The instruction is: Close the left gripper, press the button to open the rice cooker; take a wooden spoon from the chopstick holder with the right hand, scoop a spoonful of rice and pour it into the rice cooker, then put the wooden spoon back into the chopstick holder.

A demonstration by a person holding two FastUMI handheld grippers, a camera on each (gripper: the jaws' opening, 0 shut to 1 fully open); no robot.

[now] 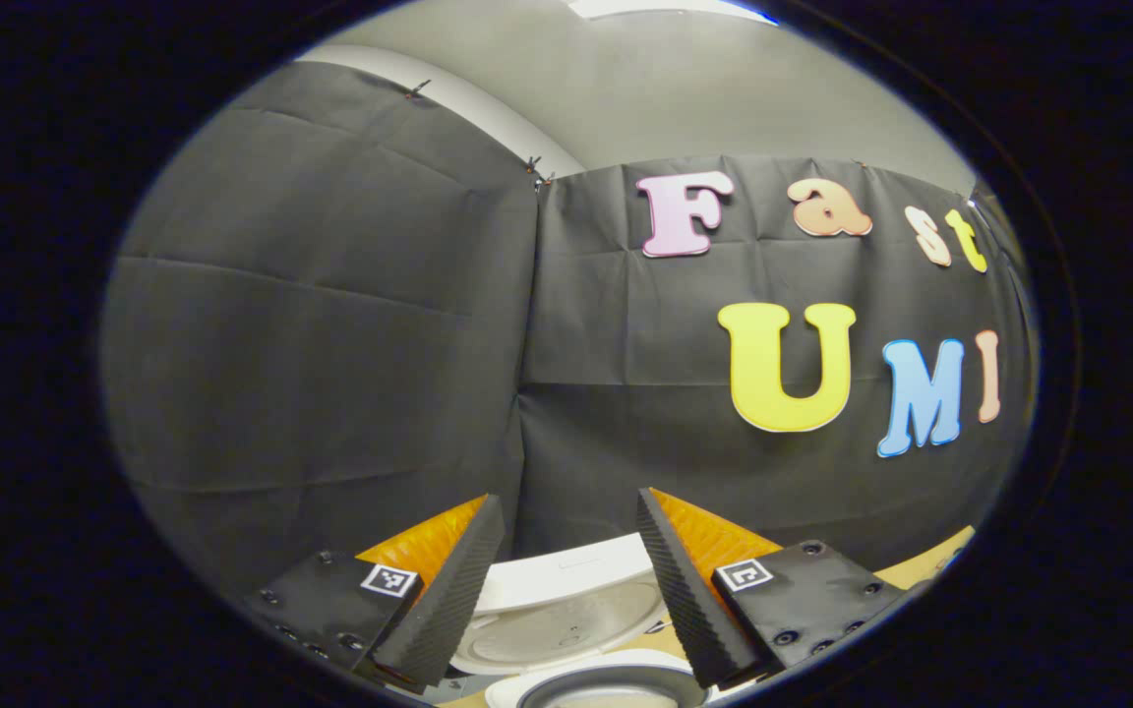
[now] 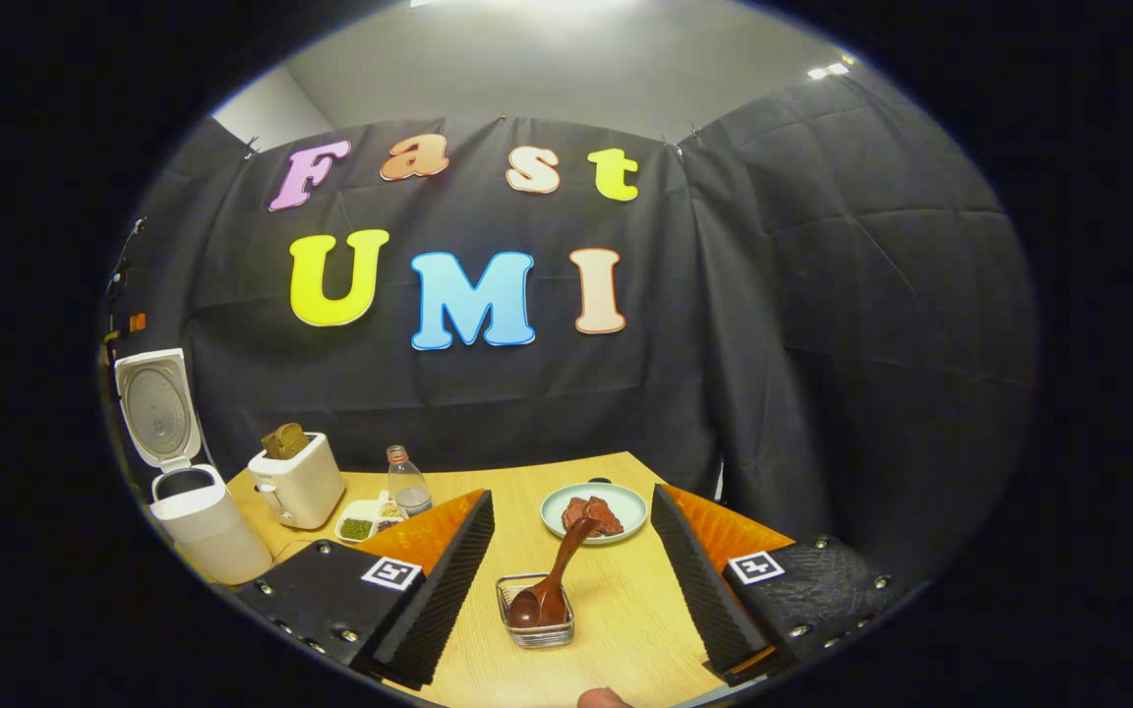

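Wooden spoon [image 2: 552, 580] bowl-down in square wire holder [image 2: 535, 612], both ridged-fingered grippers [image 1: 566, 590] [image 2: 574, 590] spread, empty.

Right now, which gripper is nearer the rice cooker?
Left. The left gripper hovers right over the open rice cooker; the right gripper is across the table, facing the wooden spoon.

Ceiling lights [image 2: 827, 71] glare overhead (evenly bright below); shadows on the table [image 2: 626, 600] are soft, focus is sharp, and the fisheye bends every edge.
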